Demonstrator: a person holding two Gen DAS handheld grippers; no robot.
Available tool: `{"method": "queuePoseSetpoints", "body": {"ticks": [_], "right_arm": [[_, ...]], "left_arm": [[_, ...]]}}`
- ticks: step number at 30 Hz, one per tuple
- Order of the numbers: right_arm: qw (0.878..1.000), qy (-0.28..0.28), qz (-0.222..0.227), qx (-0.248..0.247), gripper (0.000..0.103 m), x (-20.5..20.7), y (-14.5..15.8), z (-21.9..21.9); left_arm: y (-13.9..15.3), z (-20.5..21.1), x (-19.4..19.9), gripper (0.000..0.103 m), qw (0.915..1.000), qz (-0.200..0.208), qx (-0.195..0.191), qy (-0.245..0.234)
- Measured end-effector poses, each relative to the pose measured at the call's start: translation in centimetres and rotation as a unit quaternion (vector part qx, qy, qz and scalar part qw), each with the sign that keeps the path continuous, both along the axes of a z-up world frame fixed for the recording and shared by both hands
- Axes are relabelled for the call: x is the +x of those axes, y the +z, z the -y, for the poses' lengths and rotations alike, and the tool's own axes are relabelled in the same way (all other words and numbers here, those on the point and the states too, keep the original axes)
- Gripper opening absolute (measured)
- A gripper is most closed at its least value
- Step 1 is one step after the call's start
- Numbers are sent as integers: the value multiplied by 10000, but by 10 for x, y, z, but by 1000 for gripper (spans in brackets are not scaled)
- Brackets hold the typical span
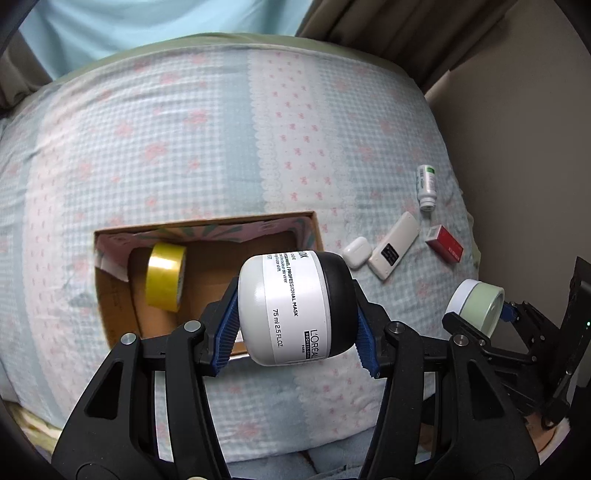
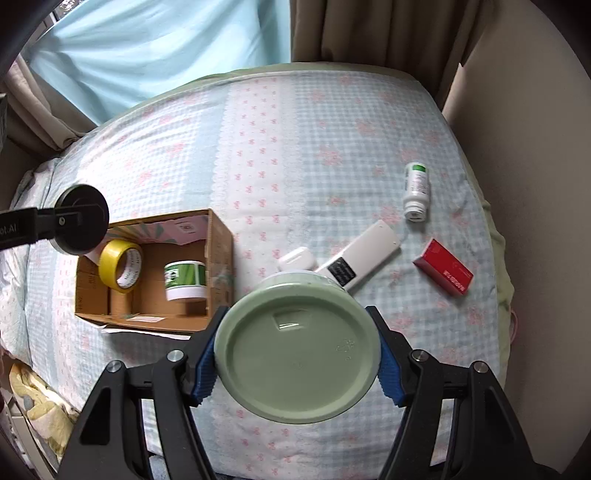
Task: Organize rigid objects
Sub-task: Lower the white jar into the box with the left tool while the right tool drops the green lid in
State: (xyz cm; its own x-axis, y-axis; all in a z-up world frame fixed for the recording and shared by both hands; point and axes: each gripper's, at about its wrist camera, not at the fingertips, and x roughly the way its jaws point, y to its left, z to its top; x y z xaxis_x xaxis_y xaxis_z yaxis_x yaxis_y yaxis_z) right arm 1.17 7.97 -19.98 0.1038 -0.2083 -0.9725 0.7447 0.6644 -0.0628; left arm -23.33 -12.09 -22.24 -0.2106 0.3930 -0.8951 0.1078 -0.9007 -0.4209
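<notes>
Left hand-held gripper (image 1: 297, 325) clamps L'Oréal mask jar (image 1: 295, 308) above cardboard box (image 1: 114, 295); right hand-held gripper (image 2: 297, 360) clamps green jar (image 2: 297, 350) over bed (image 2: 332, 129).

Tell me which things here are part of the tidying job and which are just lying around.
Part of the job:
- cardboard box
- L'Oreal jar, held by the left gripper
- green jar, held by the right gripper
- yellow tape and green-label tub, in the box
- earbud case, remote, red box, pill bottle, loose on the bed

Just around:
- curtains
- bedsheet
</notes>
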Motion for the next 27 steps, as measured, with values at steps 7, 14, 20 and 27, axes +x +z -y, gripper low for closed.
{"method": "queuePoseSetpoints", "body": {"ticks": [7,14,20,27], "right_arm": [[9992,274,198,227,66,56,0,-51],[9992,219,184,292,66,95,-7,-85],[9981,201,110,567,66,126,-25,-104],[9928,218,-43,1177,66,161,-83,-103]], "left_arm": [[-13,78,55,50,9987,5,-62,503],[-44,120,78,50,9991,42,-143,406],[-82,135,74,50,9994,148,-184,256],[-134,118,65,50,9989,204,-418,-78]]}}
